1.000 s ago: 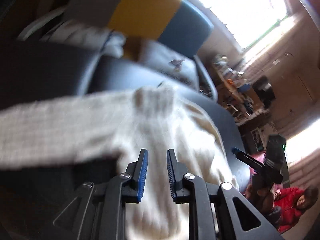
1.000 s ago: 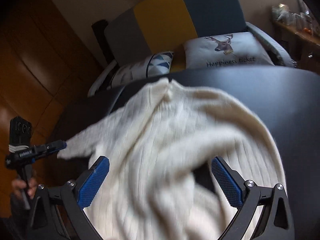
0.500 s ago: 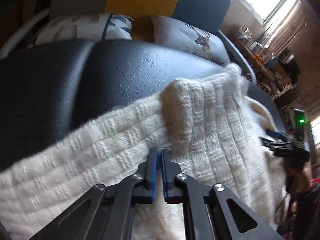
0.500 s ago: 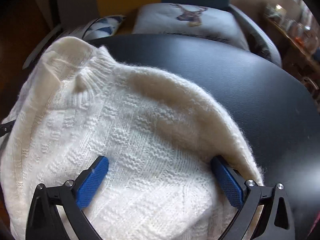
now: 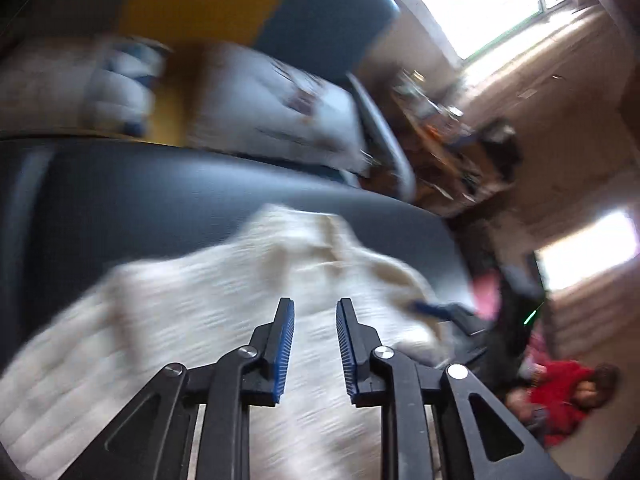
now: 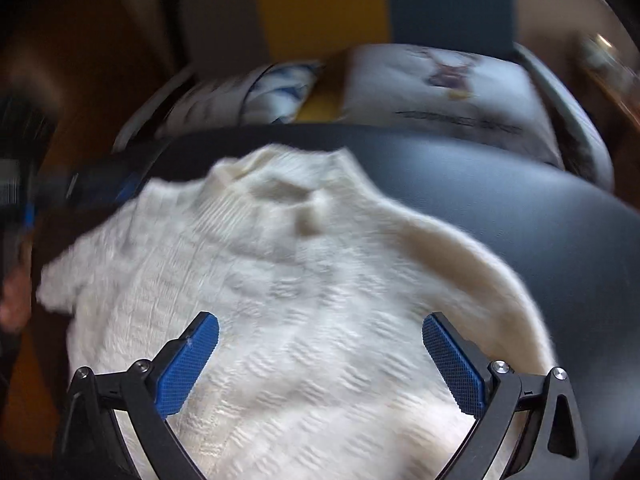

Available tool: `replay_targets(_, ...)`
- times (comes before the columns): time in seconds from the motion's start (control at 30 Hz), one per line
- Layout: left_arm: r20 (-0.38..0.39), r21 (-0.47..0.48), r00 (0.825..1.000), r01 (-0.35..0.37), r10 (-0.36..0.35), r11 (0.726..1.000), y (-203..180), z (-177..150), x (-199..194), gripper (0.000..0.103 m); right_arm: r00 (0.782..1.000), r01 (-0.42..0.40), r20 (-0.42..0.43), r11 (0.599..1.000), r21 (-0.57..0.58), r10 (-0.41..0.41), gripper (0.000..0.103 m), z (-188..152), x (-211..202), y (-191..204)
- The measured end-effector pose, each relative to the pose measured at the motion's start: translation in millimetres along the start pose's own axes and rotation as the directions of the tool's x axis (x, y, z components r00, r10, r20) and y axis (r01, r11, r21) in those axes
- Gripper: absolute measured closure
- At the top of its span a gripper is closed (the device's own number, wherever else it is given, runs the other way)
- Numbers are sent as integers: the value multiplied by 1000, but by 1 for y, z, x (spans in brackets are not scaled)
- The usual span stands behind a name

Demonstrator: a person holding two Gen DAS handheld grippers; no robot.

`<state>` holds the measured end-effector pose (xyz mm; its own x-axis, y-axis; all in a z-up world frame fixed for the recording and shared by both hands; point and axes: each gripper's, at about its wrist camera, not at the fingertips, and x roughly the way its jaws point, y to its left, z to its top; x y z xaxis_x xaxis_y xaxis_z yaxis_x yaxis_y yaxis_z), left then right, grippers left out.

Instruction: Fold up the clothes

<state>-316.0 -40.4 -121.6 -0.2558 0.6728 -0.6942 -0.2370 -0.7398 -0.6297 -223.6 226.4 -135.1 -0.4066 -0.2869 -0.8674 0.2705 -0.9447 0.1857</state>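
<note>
Both claws apart over sweater (image 6: 304,280) — left claw (image 5: 315,316) just unclamped, right claw (image 6: 320,336) still wide

A dark line of print on the deer cushion (image 6: 448,92) is too blurred to read.
</note>
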Motion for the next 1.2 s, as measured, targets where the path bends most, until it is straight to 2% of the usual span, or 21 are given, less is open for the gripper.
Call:
replay_targets(0.03, -28, 1, 999, 35, -35, 999, -7, 10, 14, 82, 999, 16, -38, 1000, -25, -17, 0, -5, 8, 2)
replay_targets(0.1, -90, 10, 995, 50, -49, 999, -14, 26, 49, 82, 991, 73, -107, 996, -40, -77, 0, -18, 25, -4)
replay_targets(0.17, -141, 12, 988, 63, -61, 998, -16, 35, 74, 82, 995, 72, -65, 996, -51, -75, 0, -31, 20, -13)
replay_targets(0.33, -219, 10, 972, 90, -85, 996, -11, 50, 116, 82, 999, 46, -23, 996, -73, -48, 0, -47, 8, -17)
replay_targets(0.4, -266, 27, 957, 125, -114, 992, -12, 50, 128, 79, 999, 49, -9, 995, -82, -49, 0, -52, 6, -14)
replay_targets(0.47, -281, 63, 958, 85, -64, 994, -12, 51, 135, 79, 999, 30, 12, 997, -67, -29, 0, -55, 3, -16)
replay_targets(0.63, -310, 37, 941, 156, -138, 987, -14, 51, 144, 79, 997, -15, 74, 999, -34, 18, 0, -62, -2, -10)
replay_targets(0.7, -338, 15, 916, 234, -215, 972, -25, 49, 153, 79, 995, -32, 98, 999, -23, 35, 0, -65, -6, -9)
replay_targets(0.73, -327, 39, 919, 248, -222, 968, -33, 47, 153, 80, 993, -43, 110, 999, -17, 45, 0, -67, -8, -9)
replay_targets(0.8, -293, 81, 930, 257, -223, 963, -45, 44, 153, 100, 991, -59, 122, 998, -6, 59, 0, -68, -11, -9)
replay_targets(0.83, -272, 98, 937, 254, -220, 962, -49, 42, 154, 100, 990, -58, 126, 998, -5, 58, 0, -68, -11, -8)
replay_targets(0.9, -248, 117, 949, 229, -195, 966, -49, 40, 156, 100, 991, -43, 127, 999, -11, 44, 0, -61, -3, -6)
replay_targets(1.03, -255, 194, 964, 120, -68, 974, -54, 38, 169, 100, 994, 29, 106, 998, -48, -24, 0, -54, 8, 2)
replay_targets(1.07, -244, 195, 967, 118, -69, 974, -58, 41, 163, 100, 994, 41, 103, 998, -54, -35, 0, -54, 10, 3)
replay_targets(1.13, -206, 182, 971, 158, -120, 970, -64, 46, 146, 98, 994, 50, 100, 997, -56, -44, 0, -53, 12, 3)
replay_targets(1.17, -181, 171, 970, 192, -160, 967, -65, 48, 132, 85, 994, 47, 100, 997, -53, -42, 0, -51, 14, 1)
replay_targets(1.2, -159, 157, 972, 201, -176, 967, -63, 48, 119, 82, 994, 47, 102, 997, -54, -41, 0, -51, 14, 1)
